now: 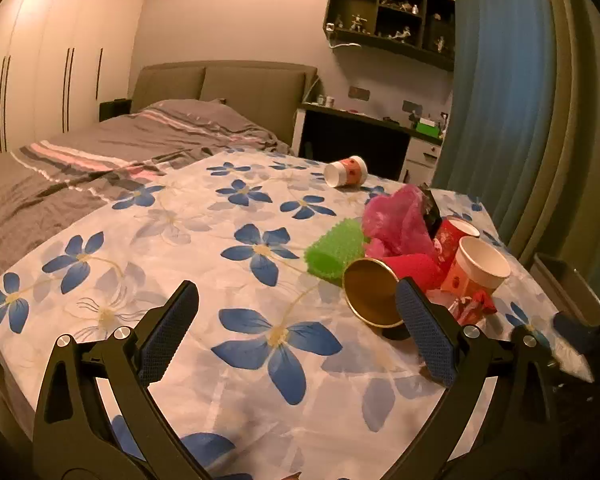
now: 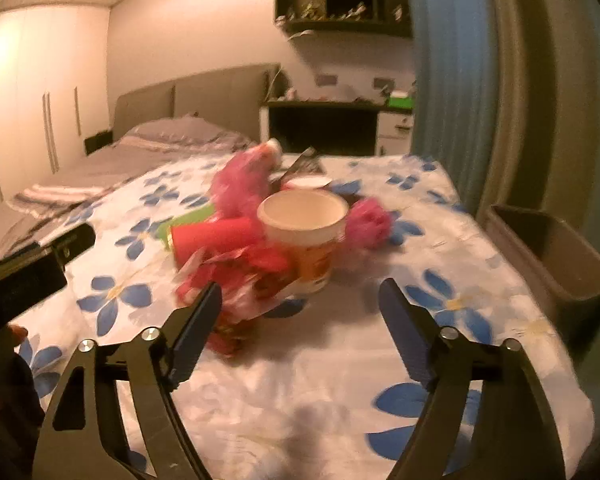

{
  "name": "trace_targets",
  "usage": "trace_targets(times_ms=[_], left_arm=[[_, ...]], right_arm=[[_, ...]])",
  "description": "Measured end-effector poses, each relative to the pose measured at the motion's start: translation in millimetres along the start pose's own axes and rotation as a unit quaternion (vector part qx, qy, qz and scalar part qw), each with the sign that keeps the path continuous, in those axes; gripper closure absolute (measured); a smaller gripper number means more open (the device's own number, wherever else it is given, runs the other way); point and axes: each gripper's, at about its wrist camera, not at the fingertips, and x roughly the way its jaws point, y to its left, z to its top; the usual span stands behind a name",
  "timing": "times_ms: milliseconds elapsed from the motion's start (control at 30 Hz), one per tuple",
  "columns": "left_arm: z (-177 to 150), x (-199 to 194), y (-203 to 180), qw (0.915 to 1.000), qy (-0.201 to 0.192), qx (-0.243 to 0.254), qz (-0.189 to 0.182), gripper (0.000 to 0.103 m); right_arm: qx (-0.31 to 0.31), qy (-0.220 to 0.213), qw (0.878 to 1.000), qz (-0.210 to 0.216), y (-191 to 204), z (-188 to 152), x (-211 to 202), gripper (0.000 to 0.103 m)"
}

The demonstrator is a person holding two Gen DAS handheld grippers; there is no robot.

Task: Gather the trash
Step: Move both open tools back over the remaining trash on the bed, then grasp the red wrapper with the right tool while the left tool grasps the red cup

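A heap of trash lies on the flowered tablecloth [image 1: 204, 280]: a tipped gold-lined cup [image 1: 370, 294], a green foam net [image 1: 334, 254], a pink bag [image 1: 398, 216], red wrappers and an upright paper cup [image 1: 482, 270]. Another paper cup [image 1: 346, 171] lies on its side farther back. My left gripper [image 1: 298, 320] is open with only cloth between its fingers; its right finger is just in front of the gold-lined cup. In the blurred right wrist view, my right gripper [image 2: 300, 312] is open just short of the paper cup [image 2: 306, 236], its left finger beside a crumpled red wrapper [image 2: 236, 280].
A dark bin [image 2: 556, 256] stands beside the table on the right, below a blue curtain [image 1: 500, 92]. A bed [image 1: 100, 152] runs along the left, with a desk [image 1: 364, 136] behind. The left gripper's body [image 2: 28, 276] shows at the left of the right wrist view.
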Motion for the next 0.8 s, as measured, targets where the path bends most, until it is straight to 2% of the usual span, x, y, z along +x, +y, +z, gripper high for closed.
trace_targets(times_ms=[267, 433, 567, 633, 767, 800], left_arm=[[0.8, -1.7, 5.3, 1.0000, -0.005, 0.001, 0.000, 0.006], [0.9, -2.1, 5.2, 1.0000, -0.005, 0.000, 0.000, 0.006], [1.5, -2.7, 6.6, 0.9999, -0.010, 0.001, 0.003, 0.006], [2.3, -1.7, 8.8, 0.9999, -0.011, -0.003, 0.003, 0.006], [3.2, -2.2, 14.8, 0.9999, -0.012, -0.007, 0.009, 0.006], [3.5, -2.3, 16.6, 0.9998, -0.013, -0.008, 0.011, 0.006]], right_arm=[[0.009, 0.061, 0.998, 0.029, 10.0, 2.0, 24.9, 0.039], [-0.002, 0.066, 0.997, 0.034, 15.5, 4.3, 23.7, 0.041], [-0.003, 0.052, 0.998, 0.044, 19.7, 11.8, 15.5, 0.041], [-0.002, 0.046, 0.998, 0.041, 22.6, 15.9, 14.0, 0.037], [0.002, 0.058, 0.998, 0.037, 30.1, 20.2, 22.7, 0.019], [0.001, 0.060, 0.998, 0.038, 31.3, 20.9, 24.7, 0.019]])
